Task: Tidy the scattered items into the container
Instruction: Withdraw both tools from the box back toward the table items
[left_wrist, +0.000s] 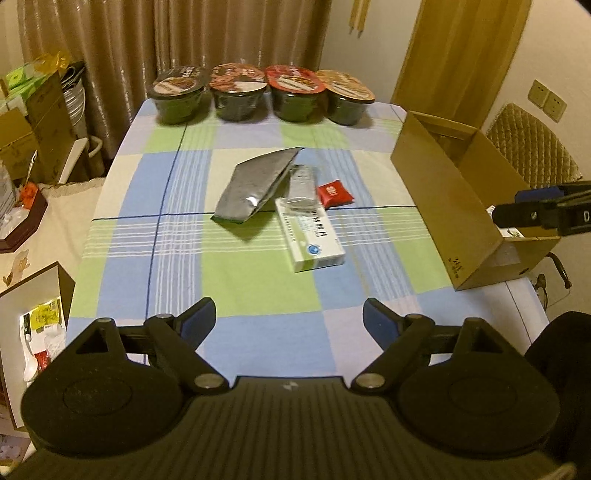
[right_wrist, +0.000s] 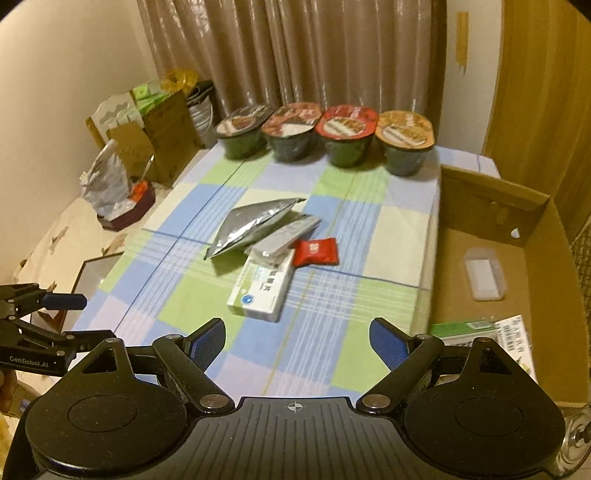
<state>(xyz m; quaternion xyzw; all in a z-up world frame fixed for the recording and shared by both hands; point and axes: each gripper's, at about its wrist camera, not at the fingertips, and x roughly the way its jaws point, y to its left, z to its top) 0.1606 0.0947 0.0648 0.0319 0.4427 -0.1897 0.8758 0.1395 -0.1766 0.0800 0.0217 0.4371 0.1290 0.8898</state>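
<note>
Worktop (left_wrist: 258, 288): four noodle bowls (left_wrist: 240, 94), four loose items (left_wrist: 312, 236), one cardboard box (left_wrist: 454, 206). Left hand-held gripper (left_wrist: 289, 319) and right hand-held gripper (right_wrist: 297, 341) spread wide, both empty.

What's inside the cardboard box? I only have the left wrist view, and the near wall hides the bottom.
Observer: A small clear plastic case lies on the floor of the box.
Operator: Anything else in there?
Observer: Yes, a green and white packet lies at the near end.
Operator: Is the right gripper open?
Observer: Yes, the right gripper is open and holds nothing.
</note>
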